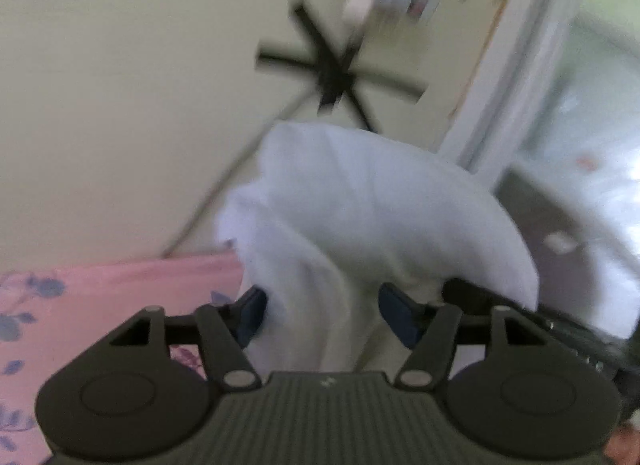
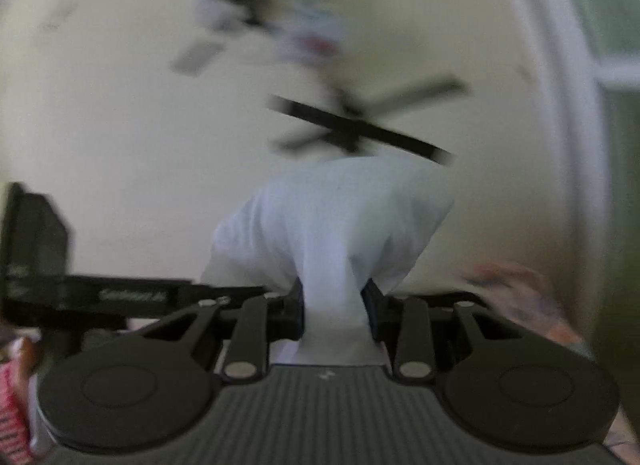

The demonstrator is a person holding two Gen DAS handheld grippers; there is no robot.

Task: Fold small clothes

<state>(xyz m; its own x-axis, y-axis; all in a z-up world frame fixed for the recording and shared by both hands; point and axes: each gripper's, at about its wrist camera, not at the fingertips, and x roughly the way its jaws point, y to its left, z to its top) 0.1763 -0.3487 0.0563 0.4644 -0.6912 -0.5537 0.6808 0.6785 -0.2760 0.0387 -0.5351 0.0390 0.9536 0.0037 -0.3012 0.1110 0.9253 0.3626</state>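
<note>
Over a pale table [image 1: 120,105] marked with a black tape star [image 1: 340,77], both grippers, the left gripper [image 1: 320,313] (jaws half-open) and the right gripper [image 2: 334,313] (jaws narrow), are pinching bunched folds of one white garment [image 1: 360,205], likely lifting it to spread for folding.

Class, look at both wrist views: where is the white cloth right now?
The white cloth is bunched between the right gripper's fingers, below the black tape star. In the left wrist view it hangs between the left gripper's fingers, beside the pink cloth.

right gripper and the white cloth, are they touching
Touching. The right wrist view shows the white cloth bunched into a narrow neck between the jaws of the right gripper, both pads pressed against it with no gap.
</note>
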